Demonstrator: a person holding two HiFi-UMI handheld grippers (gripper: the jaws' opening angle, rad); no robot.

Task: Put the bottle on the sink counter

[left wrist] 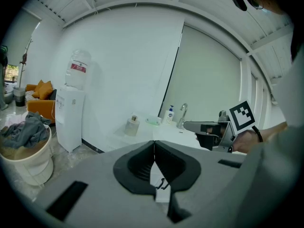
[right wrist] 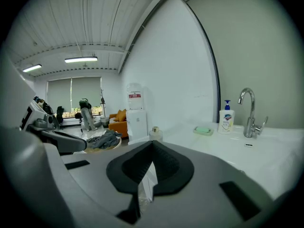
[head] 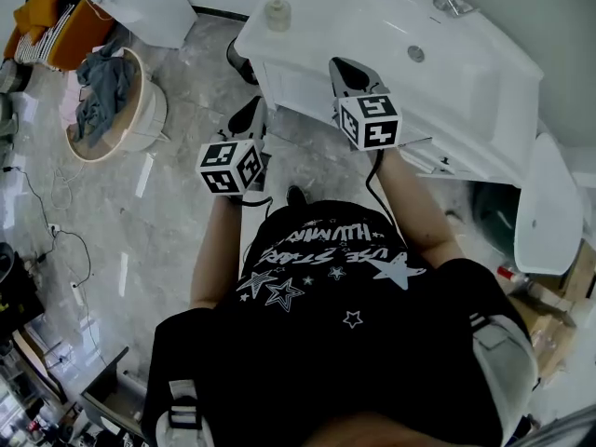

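Matte grey left tool (left wrist: 154, 146) and right tool (right wrist: 152, 146) sit closed, empty; squat round bottle (head: 277, 14) stands upper centre on glossy white counter (head: 321, 21).

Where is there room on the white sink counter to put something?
Bare counter lies between the small bottle at the left end and the soap dish. The back by the faucet, with the pump bottle, is crowded.

You wear a black short-sleeved T-shirt (head: 335, 277) printed with white stars and lettering, with pale straps (head: 507, 343) over the shoulders. Your left claw (head: 250, 117) and right claw (head: 351, 71) are grey with black pads. Each carries a white cube (head: 230, 166) of black square markers, and a black cable (head: 374, 180) runs from the right one.
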